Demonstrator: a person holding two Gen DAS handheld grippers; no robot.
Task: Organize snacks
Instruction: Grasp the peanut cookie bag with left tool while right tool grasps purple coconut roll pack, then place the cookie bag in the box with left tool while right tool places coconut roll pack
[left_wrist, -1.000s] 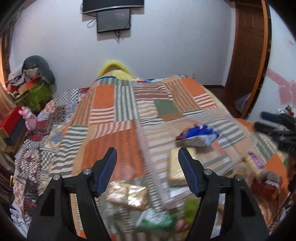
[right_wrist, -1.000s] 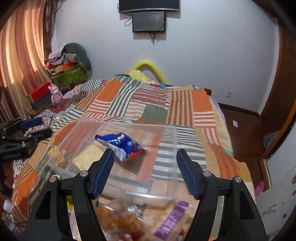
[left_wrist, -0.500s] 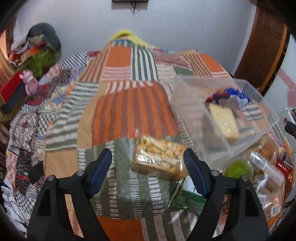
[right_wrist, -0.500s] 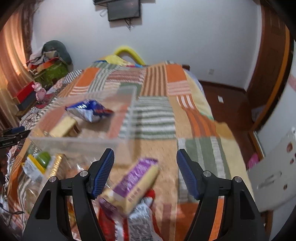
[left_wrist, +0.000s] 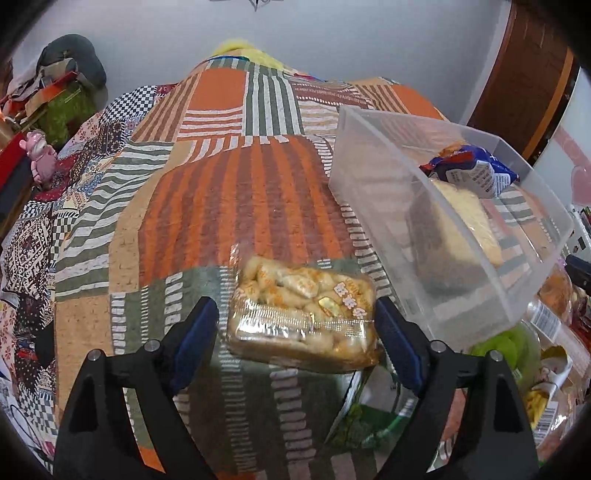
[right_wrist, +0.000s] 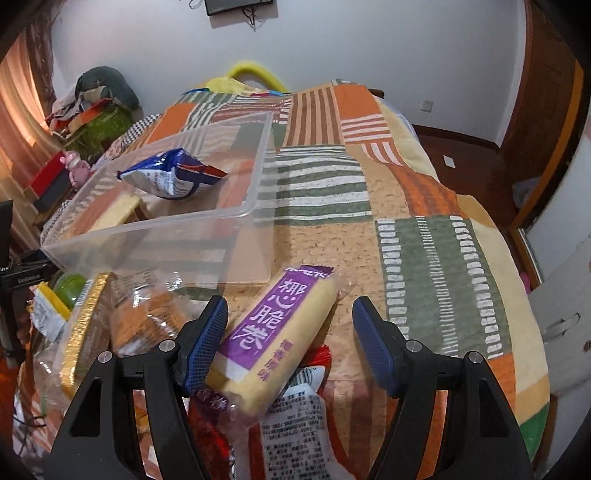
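Snacks are lying on the bed (left_wrist: 229, 206) beside a clear bin (left_wrist: 458, 206). Left tool (left_wrist: 295, 332), jaws just widening, is straddling a cracker pack (left_wrist: 301, 314) ungripped. Right tool (right_wrist: 290, 338) is gaping around a purple-labelled roll (right_wrist: 280, 336), not pinching it.

Both wrist views tilt down, close — sharing the clear bin (left_wrist: 436, 236) (right_wrist: 177, 236).

Bed (right_wrist: 424, 206) under a patchwork quilt, carrying snacks

A clear plastic bin (right_wrist: 155, 240) rests on the quilt; just beside it lie a clear pack of golden biscuits (left_wrist: 301, 319), a purple-labelled yellow packet (right_wrist: 277, 336) and a heap of other wrapped snacks (right_wrist: 110, 332).
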